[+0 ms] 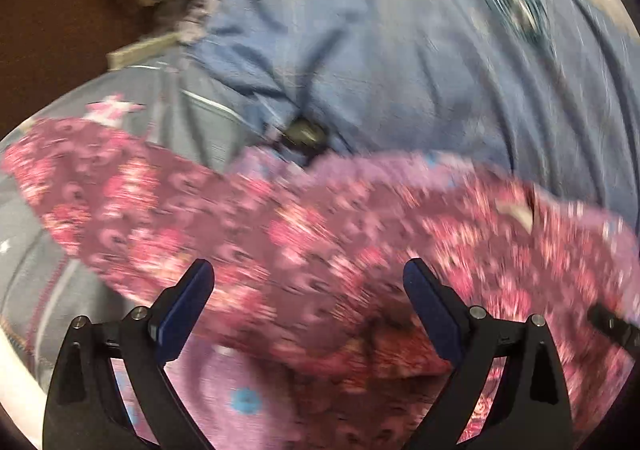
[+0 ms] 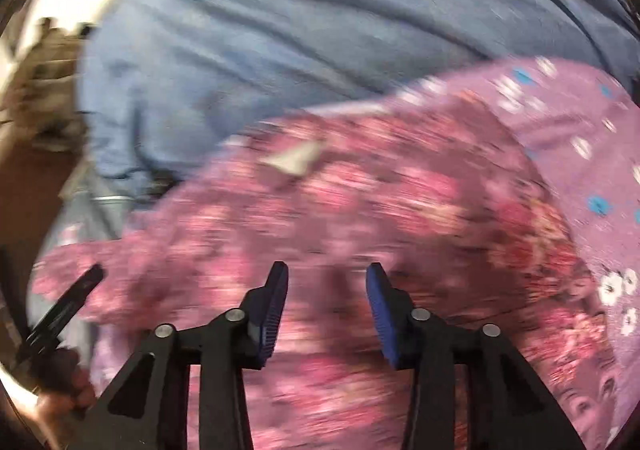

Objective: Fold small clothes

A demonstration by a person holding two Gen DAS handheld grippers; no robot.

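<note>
A rumpled blue bedsheet point(image 1: 400, 50) covered the bed, a dark printed motif point(image 1: 516, 6) on it; brown floor point(image 1: 52, 42) showed beyond its edge, all blurred.

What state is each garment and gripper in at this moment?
Left gripper: open, holding nothing, above the floral garment.
Right gripper: open, holding nothing, above the floral garment.
Pink floral garment: rumpled, not yet folded, lying on the blue garment.
Blue garment: spread out underneath, creased.
Lilac flower-print cloth: beside the floral garment; too blurred to tell more.
</note>
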